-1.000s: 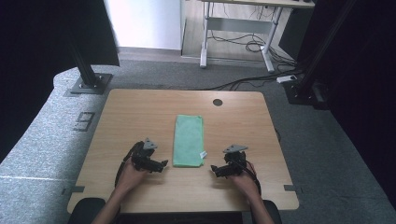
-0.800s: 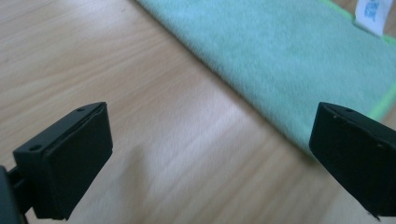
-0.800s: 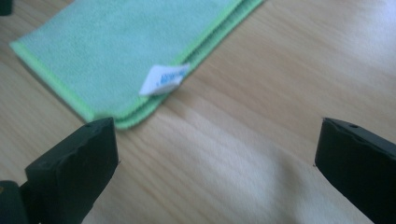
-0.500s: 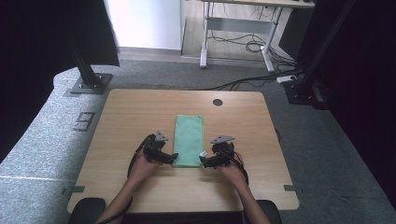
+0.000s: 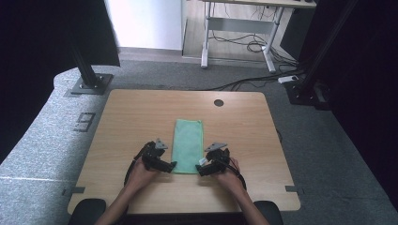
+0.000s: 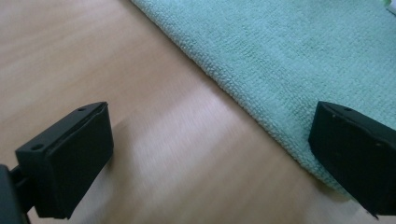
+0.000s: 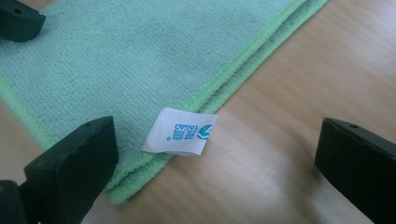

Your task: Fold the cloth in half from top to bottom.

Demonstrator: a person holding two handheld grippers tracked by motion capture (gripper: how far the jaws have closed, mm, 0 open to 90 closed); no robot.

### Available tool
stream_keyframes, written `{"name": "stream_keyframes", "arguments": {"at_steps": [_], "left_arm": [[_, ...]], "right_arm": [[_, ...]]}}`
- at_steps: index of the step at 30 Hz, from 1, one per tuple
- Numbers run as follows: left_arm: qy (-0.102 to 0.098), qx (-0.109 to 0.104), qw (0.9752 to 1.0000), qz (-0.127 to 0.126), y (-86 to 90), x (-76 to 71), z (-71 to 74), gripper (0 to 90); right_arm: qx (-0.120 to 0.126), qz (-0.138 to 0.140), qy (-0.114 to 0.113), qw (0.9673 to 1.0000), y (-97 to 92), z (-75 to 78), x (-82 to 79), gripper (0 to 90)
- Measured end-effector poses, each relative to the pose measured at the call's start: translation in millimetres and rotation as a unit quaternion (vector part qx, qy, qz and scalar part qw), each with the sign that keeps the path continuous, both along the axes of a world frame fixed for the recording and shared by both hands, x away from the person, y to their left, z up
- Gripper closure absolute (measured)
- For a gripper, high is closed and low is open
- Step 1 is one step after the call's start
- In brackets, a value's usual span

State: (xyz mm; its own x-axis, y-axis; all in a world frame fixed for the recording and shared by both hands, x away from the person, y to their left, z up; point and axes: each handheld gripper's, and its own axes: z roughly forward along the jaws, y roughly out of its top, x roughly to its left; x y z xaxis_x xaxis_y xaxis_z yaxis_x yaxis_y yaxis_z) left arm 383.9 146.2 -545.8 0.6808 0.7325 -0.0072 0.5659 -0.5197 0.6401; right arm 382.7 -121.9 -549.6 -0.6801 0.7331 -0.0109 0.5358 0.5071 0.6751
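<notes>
Left gripper (image 5: pixel 159 161): seen in the lower centre-left of the high view, at the near left corner of the cloth; its jaws are spread wide, one over bare wood, one over the cloth's edge.
Right gripper (image 5: pixel 211 164): seen in the lower centre of the high view, at the near right corner; its jaws are held wide apart, straddling the hemmed corner.
White label (image 7: pixel 180 131): a small printed tag, lying at the cloth's hem between the right gripper's jaws.
Folded mint-green microfibre cloth (image 5: pixel 188 145): laid flat at the frame's centre.
Light wooden table (image 5: pixel 136 117): the cloth is carried on it; a round dark hole (image 5: pixel 218 102) is seen toward the far edge.
</notes>
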Motion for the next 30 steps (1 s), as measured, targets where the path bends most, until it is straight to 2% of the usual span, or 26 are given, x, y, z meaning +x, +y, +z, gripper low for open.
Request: {"name": "stream_keyframes", "arguments": {"at_steps": [2,6,8,10,13,16,18,21,23,24,26,30], "left_arm": [[0.005,-0.005,1.0000,0.001,2.6,-10.6,-0.5,0.4],[0.013,0.002,0.9999,-0.008,5.8,-25.9,1.4,0.3],[0.014,0.003,0.9998,-0.017,7.3,-28.3,3.7,0.0],[0.009,-0.007,0.9999,-0.011,9.6,-24.2,8.5,0.0],[-0.002,-0.027,0.9996,0.010,12.3,-9.7,16.7,0.0],[-0.011,-0.031,0.9992,0.024,11.3,7.3,20.1,0.0],[-0.013,-0.029,0.9990,0.032,8.6,18.3,16.9,0.0],[-0.012,-0.019,0.9991,0.036,5.5,24.3,10.1,0.0],[-0.009,-0.001,0.9994,0.032,3.8,25.7,3.4,0.0],[-0.009,0.000,0.9995,0.030,3.6,25.4,-0.5,0.0],[-0.006,-0.011,0.9994,0.031,5.7,25.8,-2.5,0.0],[-0.006,-0.012,0.9996,0.025,6.1,27.1,-2.8,0.0]], "right_arm": [[-0.005,0.010,-0.001,0.9999,2.8,0.8,-8.5,0.0],[-0.008,0.020,-0.008,0.9997,6.9,0.8,-23.6,0.0],[-0.007,0.025,-0.008,0.9996,8.2,0.4,-31.2,0.0],[-0.008,0.026,-0.009,0.9996,8.6,0.6,-35.0,0.0],[-0.009,0.027,-0.008,0.9995,8.5,0.8,-37.5,0.0],[-0.004,0.025,-0.002,0.9997,7.4,0.3,-38.2,0.0],[-0.003,0.027,-0.001,0.9996,6.6,0.0,-38.7,0.0],[0.000,0.026,-0.001,0.9997,5.3,-0.4,-40.1,0.0],[0.001,0.026,0.001,0.9997,4.7,-0.5,-40.4,0.0],[0.002,0.025,0.002,0.9997,4.7,-0.5,-40.5,0.0],[0.002,0.028,0.001,0.9996,4.4,-0.7,-39.8,0.0],[0.006,0.029,0.010,0.9995,3.7,-0.6,-38.9,0.6]]}}
